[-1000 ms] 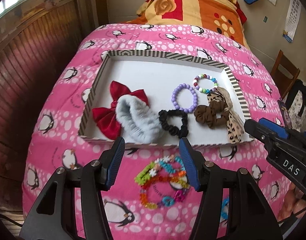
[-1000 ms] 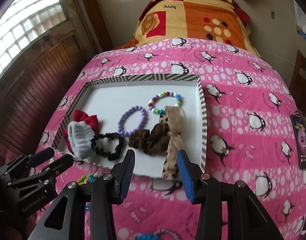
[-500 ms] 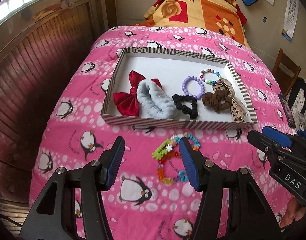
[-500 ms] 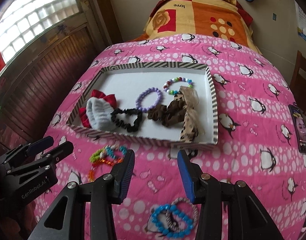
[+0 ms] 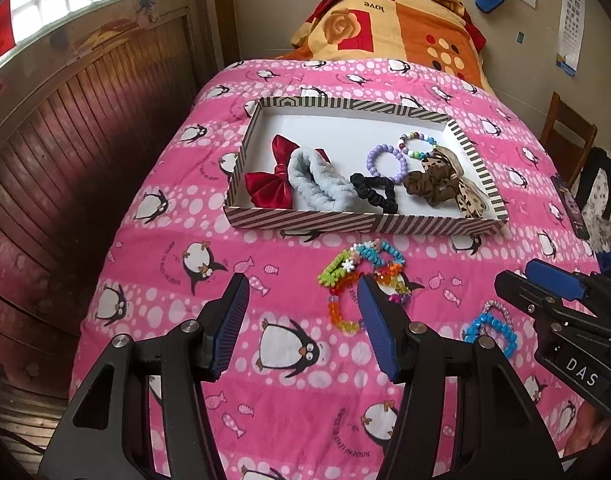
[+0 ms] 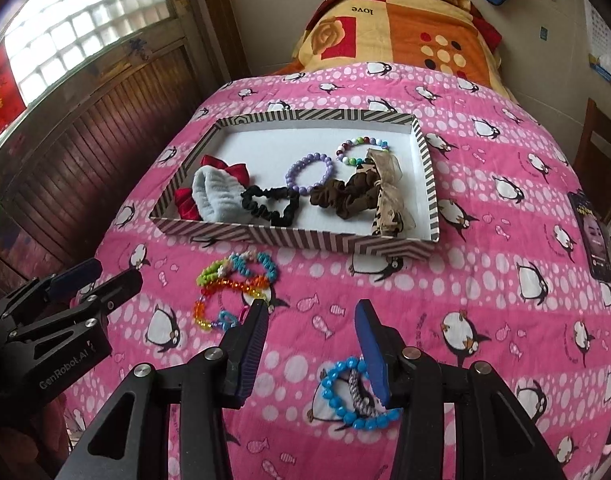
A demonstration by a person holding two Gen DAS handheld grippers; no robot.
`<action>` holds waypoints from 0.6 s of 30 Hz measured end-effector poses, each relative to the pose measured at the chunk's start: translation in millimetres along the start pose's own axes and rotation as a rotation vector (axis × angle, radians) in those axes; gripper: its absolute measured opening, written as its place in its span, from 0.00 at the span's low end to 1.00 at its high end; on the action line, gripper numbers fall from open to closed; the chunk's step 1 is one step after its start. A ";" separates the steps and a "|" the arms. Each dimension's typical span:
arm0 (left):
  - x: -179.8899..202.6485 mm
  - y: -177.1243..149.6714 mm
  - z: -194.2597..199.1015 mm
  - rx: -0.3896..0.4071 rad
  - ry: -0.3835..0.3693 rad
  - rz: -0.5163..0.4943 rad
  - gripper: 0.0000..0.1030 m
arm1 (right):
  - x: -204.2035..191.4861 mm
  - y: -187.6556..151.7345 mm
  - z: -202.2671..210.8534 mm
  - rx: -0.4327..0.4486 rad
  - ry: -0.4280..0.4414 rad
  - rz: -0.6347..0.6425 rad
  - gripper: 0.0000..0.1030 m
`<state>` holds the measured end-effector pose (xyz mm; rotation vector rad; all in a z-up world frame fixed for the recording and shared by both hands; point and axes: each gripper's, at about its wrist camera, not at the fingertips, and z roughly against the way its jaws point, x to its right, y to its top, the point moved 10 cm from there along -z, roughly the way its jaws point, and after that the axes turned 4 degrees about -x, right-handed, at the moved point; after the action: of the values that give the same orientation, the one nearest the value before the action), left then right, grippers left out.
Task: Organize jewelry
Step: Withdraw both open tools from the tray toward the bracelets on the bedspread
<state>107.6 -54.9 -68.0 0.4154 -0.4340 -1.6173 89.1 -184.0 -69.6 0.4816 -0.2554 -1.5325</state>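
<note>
Now both tools — left point(image 5: 301, 304), right point(image 6: 310, 322) — farther from tray point(image 6: 297, 238), open, empty.

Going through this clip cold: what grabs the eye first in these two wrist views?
The bright pink penguin-print blanket fills both views. On it sits a striped shallow box holding a red velvet bow, scrunchies and bead bracelets. In front of the box, loose on the blanket, lie a tangle of multicoloured bead bracelets and, nearer the right gripper, a blue bead bracelet; both grippers hover empty, jaws apart.

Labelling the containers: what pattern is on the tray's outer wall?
Dark and white stripes on the tray, clearest in the right wrist view.
</note>
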 end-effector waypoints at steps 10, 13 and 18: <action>2.2 -9.7 8.4 0.007 -0.010 -0.013 0.54 | -2.0 -13.8 8.0 -0.002 -0.009 0.004 0.45; 3.6 -11.4 9.7 0.006 -0.012 -0.017 0.54 | -0.8 -14.3 10.8 0.004 -0.010 0.004 0.46; 6.0 -12.3 12.1 0.010 -0.015 -0.025 0.54 | 1.7 -15.1 14.7 0.008 -0.017 0.003 0.47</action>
<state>90.5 -59.4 -64.0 0.4175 -0.4496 -1.6437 69.1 -187.3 -63.7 0.4747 -0.2756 -1.5338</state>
